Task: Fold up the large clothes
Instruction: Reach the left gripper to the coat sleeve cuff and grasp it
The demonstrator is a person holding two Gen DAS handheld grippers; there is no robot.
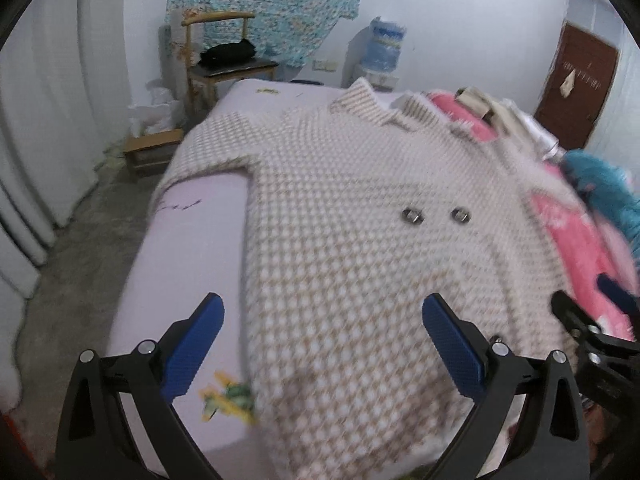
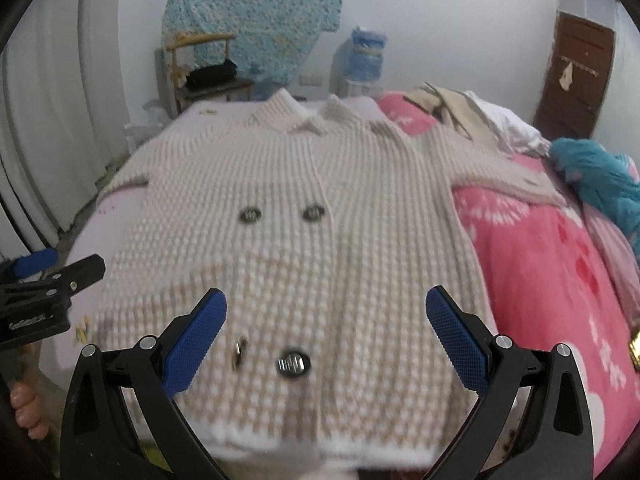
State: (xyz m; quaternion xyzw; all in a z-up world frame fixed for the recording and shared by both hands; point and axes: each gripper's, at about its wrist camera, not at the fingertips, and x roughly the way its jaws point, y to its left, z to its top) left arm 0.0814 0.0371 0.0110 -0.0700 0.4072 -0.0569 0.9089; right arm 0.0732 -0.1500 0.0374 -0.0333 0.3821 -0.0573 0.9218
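I hold both grippers, left [image 1: 323, 344] and right [image 2: 326, 340], spread wide above the coat [image 2: 304, 248]; pink blanket [image 2: 552, 280] crowds its right side.

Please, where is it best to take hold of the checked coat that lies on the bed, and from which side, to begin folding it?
Probably at the sleeve ends. The coat lies flat, buttons up, sleeves spread outward. The open left gripper could take the sleeve by the bed's edge from outside; the open right gripper the one on the pink blanket.
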